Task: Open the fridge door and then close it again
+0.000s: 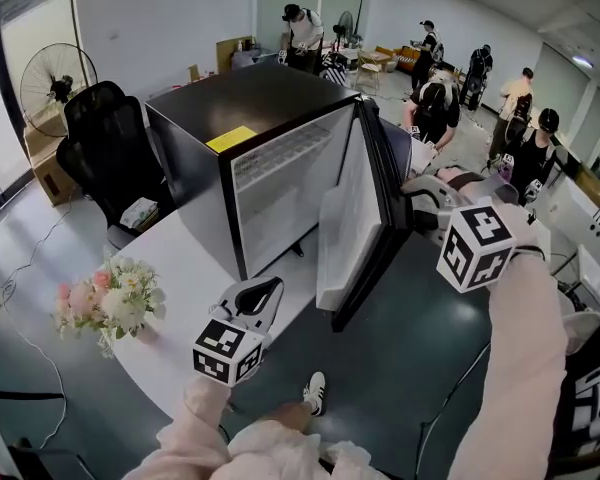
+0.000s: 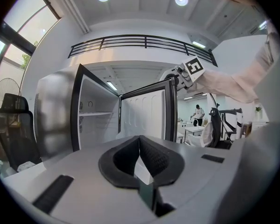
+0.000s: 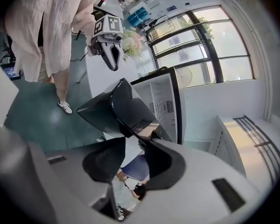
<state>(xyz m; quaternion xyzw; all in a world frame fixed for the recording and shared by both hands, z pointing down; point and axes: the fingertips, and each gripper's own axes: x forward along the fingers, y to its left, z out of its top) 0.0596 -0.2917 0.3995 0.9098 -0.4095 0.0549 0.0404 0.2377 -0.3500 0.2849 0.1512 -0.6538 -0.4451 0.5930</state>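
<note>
Ribbed left claw (image 2: 139, 139) faces glossy boxy fridge (image 2: 54, 118).

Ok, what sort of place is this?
Likely an open-plan office or lab workspace: a mini fridge on a white table, a black office chair, and other people at desks behind.

The fridge (image 1: 250, 98) interior is open from the front, with bare table (image 1: 180, 288) before it giving clear passage. The door (image 1: 352, 218) juts out on the right and walls off that side. Flowers (image 1: 110, 303) crowd the table's left edge, and a chair (image 1: 105, 138) stands close by the fridge's left flank
</note>
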